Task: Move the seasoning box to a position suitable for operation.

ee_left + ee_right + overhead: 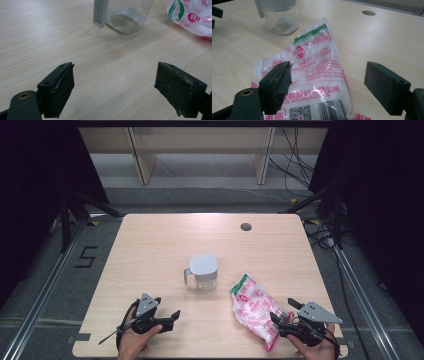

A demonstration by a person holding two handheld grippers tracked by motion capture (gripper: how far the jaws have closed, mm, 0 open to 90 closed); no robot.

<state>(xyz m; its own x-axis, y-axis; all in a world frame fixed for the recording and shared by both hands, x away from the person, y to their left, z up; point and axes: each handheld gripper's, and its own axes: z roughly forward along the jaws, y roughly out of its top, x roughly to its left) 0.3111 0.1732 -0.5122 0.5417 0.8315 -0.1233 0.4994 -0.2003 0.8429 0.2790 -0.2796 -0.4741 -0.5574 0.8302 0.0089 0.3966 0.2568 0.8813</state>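
My right claw (285, 312) is spread wide over the near end of the bag (255, 310), which runs lengthwise toward the jug (202, 272), while my left claw (167, 317), also apart, sits farther off.
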